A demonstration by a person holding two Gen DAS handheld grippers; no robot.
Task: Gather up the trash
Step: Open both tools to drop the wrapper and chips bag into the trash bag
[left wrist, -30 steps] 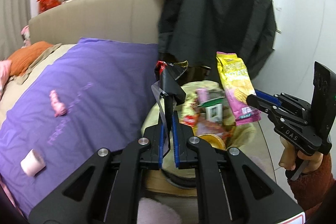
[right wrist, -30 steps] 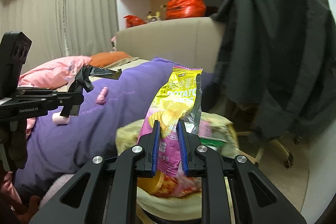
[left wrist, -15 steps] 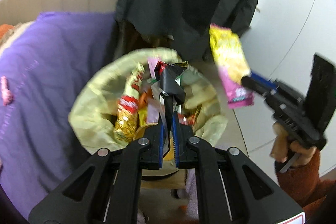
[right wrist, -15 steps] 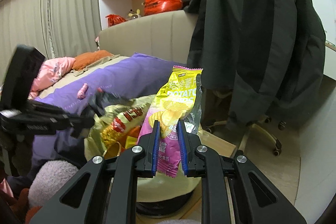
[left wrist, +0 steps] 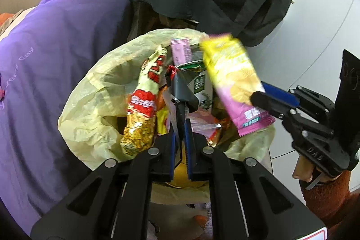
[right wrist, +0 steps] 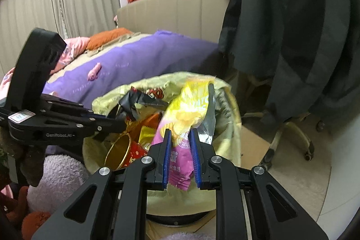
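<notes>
My two bits of trash are both in the air above the bin, not in it; the dark crumpled wrapper (left wrist: 183, 88) is pinched by its lower end in the left gripper (left wrist: 180, 127), whose jaws are clenched almost flat on the thin foil, and it stands upright over the middle of the heap; the yellow and pink chip bag (right wrist: 187, 118) is clamped near its pink bottom seam in the right gripper (right wrist: 181, 145), jaws clenched on it with the crushed film keeping them a little apart, the bag leaning in over the near side of the bin's mouth. I hold each by an edge so it hangs clear of the fingers and should fall free when I let go; both tools tilt downward for the same reason.

Below them the bin liner (left wrist: 94, 105), pale yellow and folded out over the rim, is already heaped; a red and gold snack packet (left wrist: 141, 114) stands on end inside, a small green and white carton (left wrist: 202, 87) sits behind my wrapper, and a gold-rimmed red cup (right wrist: 122, 150) lies against the near wall. I judge the drop is the step in hand; with the pile this high, light wrappers could slide off the top.

Around the bin: the bed's purple blanket (right wrist: 139, 64) beside it, a dark jacket (right wrist: 292, 26) hanging behind.
</notes>
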